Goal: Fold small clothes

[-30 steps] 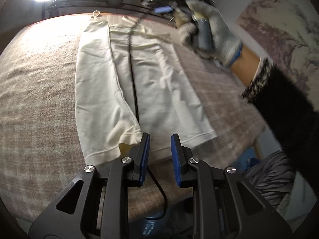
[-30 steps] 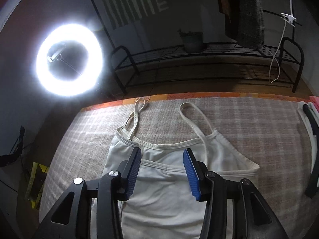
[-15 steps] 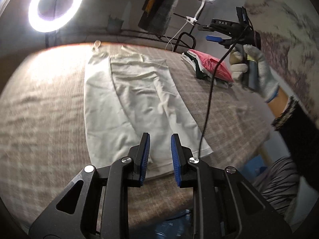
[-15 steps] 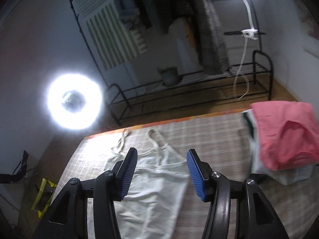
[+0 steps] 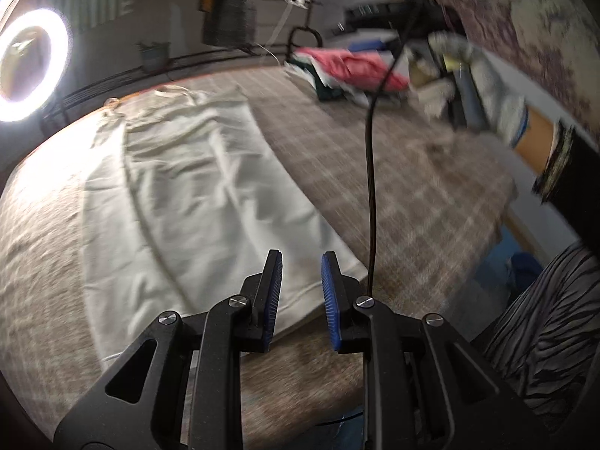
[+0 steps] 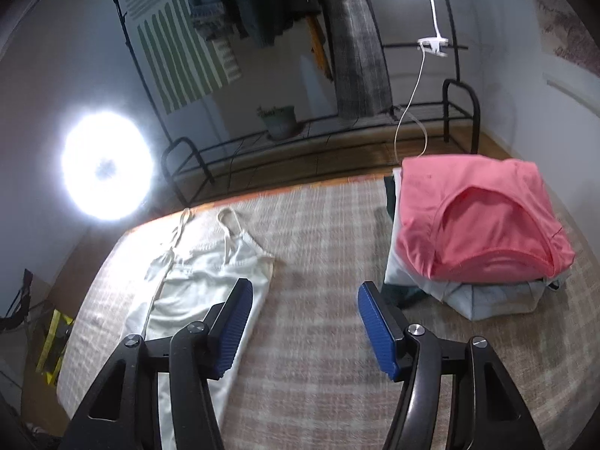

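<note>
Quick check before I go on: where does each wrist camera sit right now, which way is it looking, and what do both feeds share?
Left wrist: behind the left gripper, open and empty, over the white top's hem, facing along the bed; a gloved hand and sleeve show.
Right wrist: behind the right gripper, jaws opening, empty, facing the rack; no body shows.
Shared: white top, pink pile, ring light.
</note>
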The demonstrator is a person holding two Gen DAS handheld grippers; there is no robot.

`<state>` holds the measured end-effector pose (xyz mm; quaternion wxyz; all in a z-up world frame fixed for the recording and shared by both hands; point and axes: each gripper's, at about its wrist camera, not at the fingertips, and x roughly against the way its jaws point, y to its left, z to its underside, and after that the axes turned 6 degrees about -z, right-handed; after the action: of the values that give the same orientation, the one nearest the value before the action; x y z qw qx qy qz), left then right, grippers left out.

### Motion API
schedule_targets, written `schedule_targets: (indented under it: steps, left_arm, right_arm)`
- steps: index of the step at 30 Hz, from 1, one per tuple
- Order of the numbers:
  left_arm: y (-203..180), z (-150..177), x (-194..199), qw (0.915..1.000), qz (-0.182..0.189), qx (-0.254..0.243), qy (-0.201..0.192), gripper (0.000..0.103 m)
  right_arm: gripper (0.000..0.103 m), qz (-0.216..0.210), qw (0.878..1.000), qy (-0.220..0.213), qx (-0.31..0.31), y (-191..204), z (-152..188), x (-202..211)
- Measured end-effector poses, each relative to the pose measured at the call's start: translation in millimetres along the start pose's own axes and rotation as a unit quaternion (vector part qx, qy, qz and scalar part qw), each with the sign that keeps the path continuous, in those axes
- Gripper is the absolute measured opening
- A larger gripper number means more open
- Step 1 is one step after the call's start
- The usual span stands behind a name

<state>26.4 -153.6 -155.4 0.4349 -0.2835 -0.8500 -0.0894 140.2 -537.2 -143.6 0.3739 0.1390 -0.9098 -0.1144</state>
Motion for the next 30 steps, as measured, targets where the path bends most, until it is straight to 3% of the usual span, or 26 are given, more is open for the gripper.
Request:
schedule_targets:
  steps: [7, 9, 11, 17, 19, 21, 22, 26, 30]
  left_arm:
    - [-30, 4, -39, 0.9978, 0.001, -0.044, 0.050, 0.020]
    - [-37, 7, -45, 0.9969, 0.015, -0.046, 0.061, 0.035]
    - [-44, 9, -48, 0.9964, 0.019, -0.053, 0.062, 0.043]
    - [-55, 9, -64, 0.9948, -0.018, -0.072, 0.070, 0.043]
    - [-53, 6, -66, 0.9955, -0.019, -0.064, 0.068, 0.038]
    - [-47, 3, -67, 0.9964, -0.022, -0.052, 0.063, 0.011]
    - [-44, 1, -68, 0.9968, -0.020, -0.045, 0.063, 0.006]
    - [-30, -4, -66, 0.9978, 0.016, 0.012, 0.063, 0.006]
    - [-27, -8, -59, 0.9978, 0.026, 0.033, 0.051, 0.005]
  right_arm:
    - [0.059, -0.015, 1.000, 0.000, -0.006, -28, 2, 17]
    - [0.059, -0.014, 1.000, -0.006, -0.008, -38, 0, 25]
    - [0.059, -0.018, 1.000, -0.007, -0.014, -47, 0, 29]
    - [0.059, -0.062, 0.997, 0.020, -0.029, -50, 1, 8]
    - [0.059, -0.088, 0.995, 0.034, -0.037, -45, 2, -10]
    - [0.059, -0.104, 0.993, 0.045, -0.041, -39, 3, -27]
    - [0.059, -0.110, 0.992, 0.052, -0.043, -35, 3, -39]
    - [0.059, -0.125, 0.988, 0.076, -0.054, -20, 5, -85]
    - [0.059, -0.128, 0.986, 0.088, -0.069, -8, 4, -134]
